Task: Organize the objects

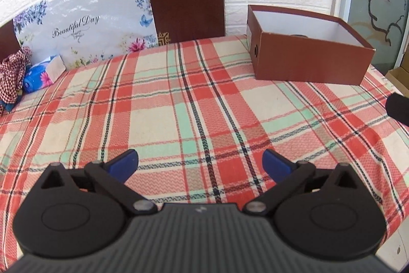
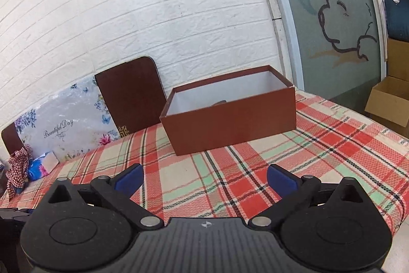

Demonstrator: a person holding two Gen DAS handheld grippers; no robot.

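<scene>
Left wrist view: left hand-held gripper (image 1: 200, 160) and right hand-held gripper (image 2: 205, 177) gape empty above the table (image 1: 179, 106); next, approach the tissue pack (image 1: 42, 73) squarely for the box (image 1: 306, 63).

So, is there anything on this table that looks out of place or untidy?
Mostly it looks tidy. The brown box sits flat and open on the checked cloth. Only the far left corner is untidy: a red checked rag lies crumpled beside a blue tissue pack. Both grippers are open and hold nothing.
</scene>
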